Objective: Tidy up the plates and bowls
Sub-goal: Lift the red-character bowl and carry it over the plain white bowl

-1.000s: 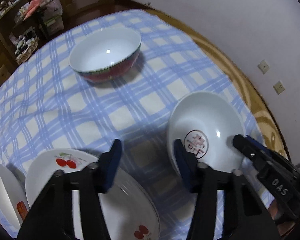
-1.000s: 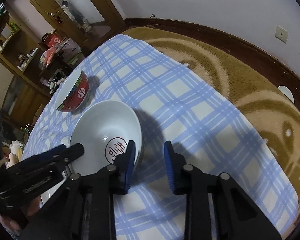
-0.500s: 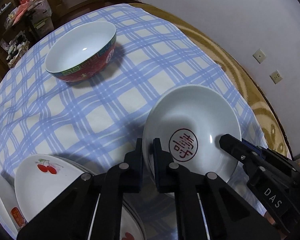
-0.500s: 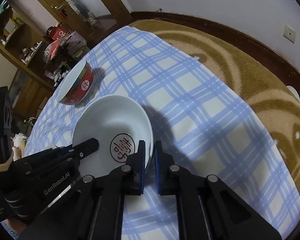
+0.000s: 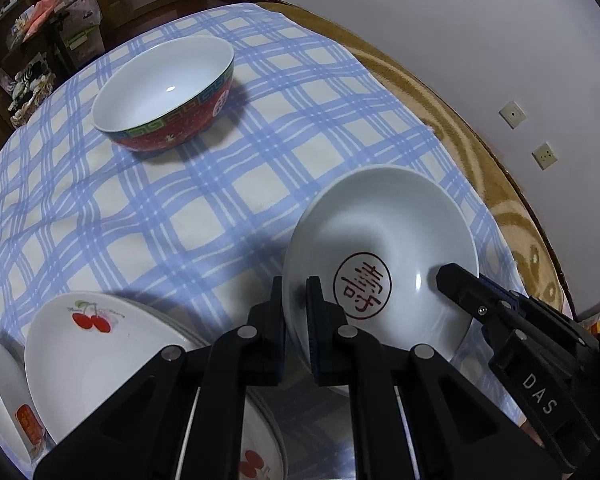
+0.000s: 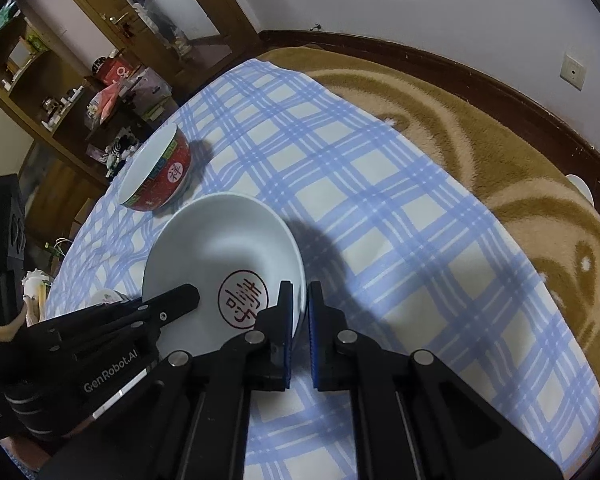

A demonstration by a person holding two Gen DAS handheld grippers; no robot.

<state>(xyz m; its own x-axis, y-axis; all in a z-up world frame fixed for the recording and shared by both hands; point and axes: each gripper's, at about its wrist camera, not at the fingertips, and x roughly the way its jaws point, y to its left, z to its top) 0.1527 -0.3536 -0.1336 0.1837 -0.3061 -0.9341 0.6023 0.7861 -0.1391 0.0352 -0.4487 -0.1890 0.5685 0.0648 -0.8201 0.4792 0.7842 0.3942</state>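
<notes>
The white bowl [image 5: 380, 256] (a red seal printed inside, otherwise empty) is pinched at opposite rims by the left gripper [image 5: 296, 312] and right gripper [image 6: 299, 320] above the checked tablecloth [image 5: 180, 208]. A red bowl [image 5: 168, 92] sits farther off, cherry plates [image 5: 100, 352] nearby.

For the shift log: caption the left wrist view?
Both grippers pinch opposite rims of the white bowl; red bowl behind.

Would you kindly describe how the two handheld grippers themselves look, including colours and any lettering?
Both are matte black, angular linkage frames with round silver pivot pins. The left gripper and right gripper have slim fingers lined with ribbed blue pads. White lettering shows: "GenRobot.AI" on the left body, "DAS" on the right. No cables or sleeves are visible.
</notes>
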